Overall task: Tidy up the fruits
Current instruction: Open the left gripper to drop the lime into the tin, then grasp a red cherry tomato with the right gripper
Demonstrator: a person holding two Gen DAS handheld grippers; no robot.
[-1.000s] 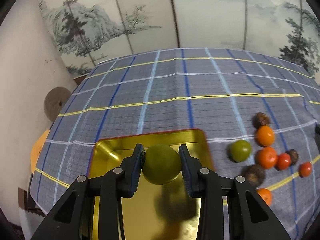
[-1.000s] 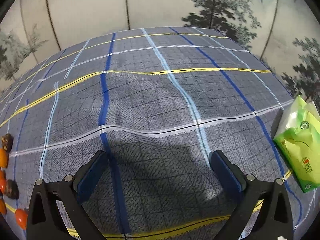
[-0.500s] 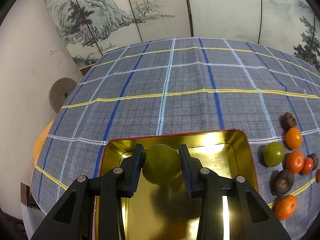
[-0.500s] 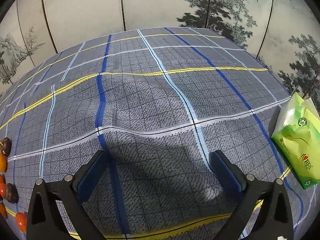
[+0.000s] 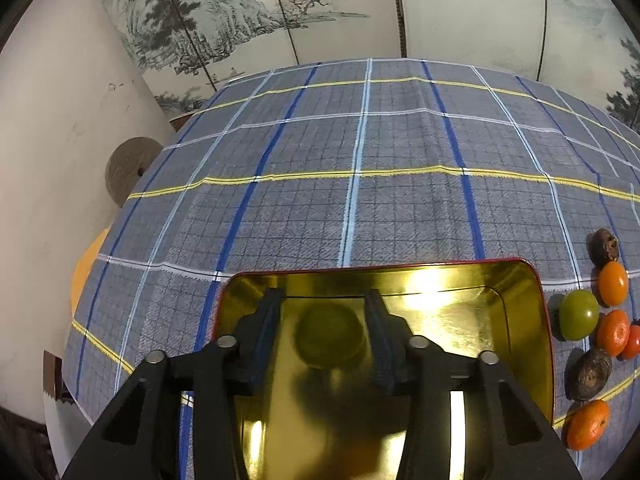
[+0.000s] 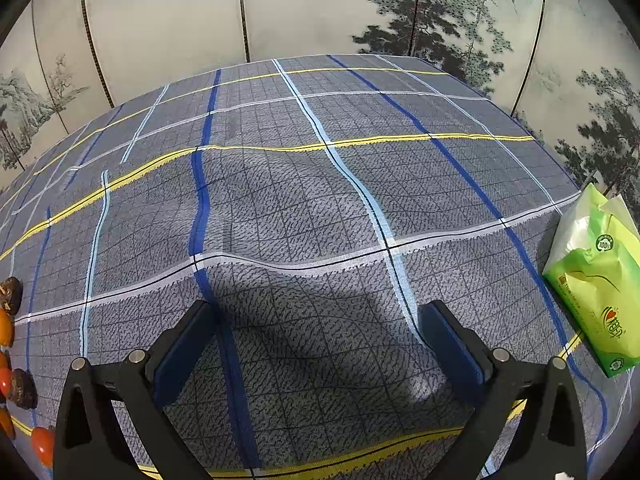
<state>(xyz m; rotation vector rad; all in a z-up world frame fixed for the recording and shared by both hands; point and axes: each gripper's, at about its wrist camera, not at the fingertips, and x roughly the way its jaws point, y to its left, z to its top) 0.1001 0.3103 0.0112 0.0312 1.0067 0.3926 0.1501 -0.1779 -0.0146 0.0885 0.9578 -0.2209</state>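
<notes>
My left gripper (image 5: 322, 300) hangs over a gold tin tray with a red rim (image 5: 516, 300). Its jaws stand slightly apart from a green fruit (image 5: 330, 336), which looks blurred and sits low between them inside the tray. To the right of the tray lie another green fruit (image 5: 578, 314), several orange fruits (image 5: 612, 282), a small red one (image 5: 633, 341) and dark brown ones (image 5: 590, 374). My right gripper (image 6: 316, 318) is open and empty above bare cloth. Fruits show at the left edge of the right wrist view (image 6: 10, 290).
The table wears a grey-blue plaid cloth (image 5: 360, 200). A green tissue pack (image 6: 596, 276) lies at the right edge. A painted folding screen (image 5: 280, 12) stands behind the table, and a white wall (image 5: 48, 140) is on the left.
My left gripper moved left over the tray and its jaws opened, letting the green fruit go; it now sits lower, in the tray. The right gripper barely moved.
</notes>
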